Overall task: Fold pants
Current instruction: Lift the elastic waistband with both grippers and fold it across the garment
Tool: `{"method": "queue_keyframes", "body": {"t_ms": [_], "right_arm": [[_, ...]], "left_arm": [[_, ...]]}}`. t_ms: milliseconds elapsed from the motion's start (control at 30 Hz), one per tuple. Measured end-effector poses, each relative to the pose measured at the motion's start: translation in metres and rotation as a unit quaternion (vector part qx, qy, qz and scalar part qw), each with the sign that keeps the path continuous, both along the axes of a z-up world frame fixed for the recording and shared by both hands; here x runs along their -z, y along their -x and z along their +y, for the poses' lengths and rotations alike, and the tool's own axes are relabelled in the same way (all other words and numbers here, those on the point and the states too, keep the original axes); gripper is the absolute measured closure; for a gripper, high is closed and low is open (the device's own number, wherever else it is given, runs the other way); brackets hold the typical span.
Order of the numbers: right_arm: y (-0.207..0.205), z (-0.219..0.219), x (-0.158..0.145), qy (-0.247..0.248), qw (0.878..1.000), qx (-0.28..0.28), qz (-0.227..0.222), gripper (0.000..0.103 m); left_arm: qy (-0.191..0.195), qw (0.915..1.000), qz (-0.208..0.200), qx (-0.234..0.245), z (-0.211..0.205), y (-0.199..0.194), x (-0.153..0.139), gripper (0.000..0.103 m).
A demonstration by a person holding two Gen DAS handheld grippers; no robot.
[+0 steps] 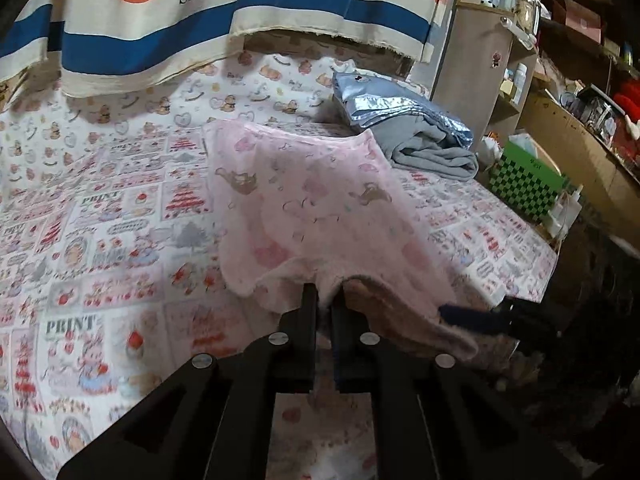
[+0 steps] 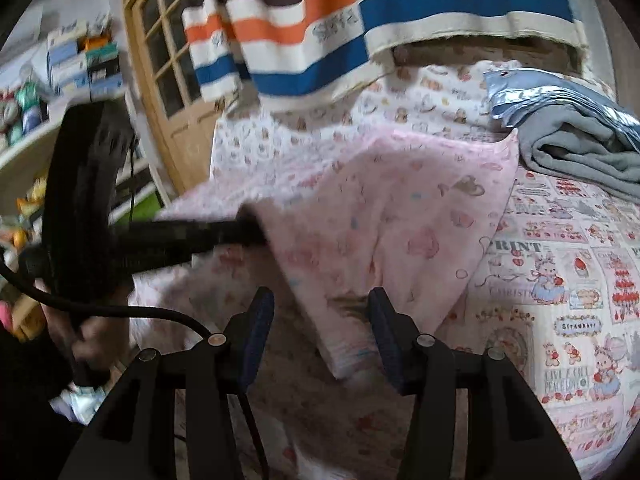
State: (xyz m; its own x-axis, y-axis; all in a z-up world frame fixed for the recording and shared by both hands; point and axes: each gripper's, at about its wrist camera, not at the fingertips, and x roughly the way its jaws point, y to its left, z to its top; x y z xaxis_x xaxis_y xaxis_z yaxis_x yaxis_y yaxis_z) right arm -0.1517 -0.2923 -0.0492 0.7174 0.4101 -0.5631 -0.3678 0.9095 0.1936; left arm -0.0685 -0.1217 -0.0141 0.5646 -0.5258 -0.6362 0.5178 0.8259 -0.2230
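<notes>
The pink fleece pants (image 1: 316,208) with small animal prints lie partly lifted over the patterned bed sheet. My left gripper (image 1: 327,300) is shut on the near edge of the pants and holds it raised. It also shows in the right wrist view (image 2: 256,226) as a dark arm from the left, pinching the pants (image 2: 400,220). My right gripper (image 2: 320,320) is open, its jaws wide apart, with a hanging fold of the pants between and just beyond them. Its blue-padded tip shows in the left wrist view (image 1: 472,316) beside the pants' right edge.
A folded grey garment (image 1: 432,148) and a shiny blue packet (image 1: 400,100) lie at the bed's far right. A striped towel (image 1: 200,20) hangs behind the bed. A green checkered box (image 1: 524,180) and shelves stand right of the bed. A wooden door (image 2: 168,60) is at left.
</notes>
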Motion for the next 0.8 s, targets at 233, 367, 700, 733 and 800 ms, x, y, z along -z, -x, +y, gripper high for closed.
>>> {"method": "queue_keyframes", "body": {"t_ms": [233,367,700,733,800], "right_arm": [[-0.005,0.015,0.009,0.088,0.996,-0.013,0.001,0.051],[-0.008,0.018,0.012,0.115,0.993,-0.010,-0.005,0.052],[-0.020,0.002,0.003,0.088,0.996,0.003,0.006,0.084],[-0.023,-0.001,0.001,0.078,0.997,0.002,0.011,0.085],[-0.027,-0.007,-0.003,0.062,0.998,0.000,0.014,0.085]], "left_arm": [[0.014,0.9998,0.013,-0.001,-0.002,-0.014,0.002,0.097],[0.021,0.9996,0.018,-0.003,0.000,-0.018,0.003,0.097],[-0.005,0.9990,-0.023,0.037,0.006,0.003,-0.007,0.070],[-0.007,0.9986,-0.030,0.042,0.006,0.007,-0.008,0.065],[-0.007,0.9977,-0.041,0.053,0.008,0.013,-0.010,0.057]]}}
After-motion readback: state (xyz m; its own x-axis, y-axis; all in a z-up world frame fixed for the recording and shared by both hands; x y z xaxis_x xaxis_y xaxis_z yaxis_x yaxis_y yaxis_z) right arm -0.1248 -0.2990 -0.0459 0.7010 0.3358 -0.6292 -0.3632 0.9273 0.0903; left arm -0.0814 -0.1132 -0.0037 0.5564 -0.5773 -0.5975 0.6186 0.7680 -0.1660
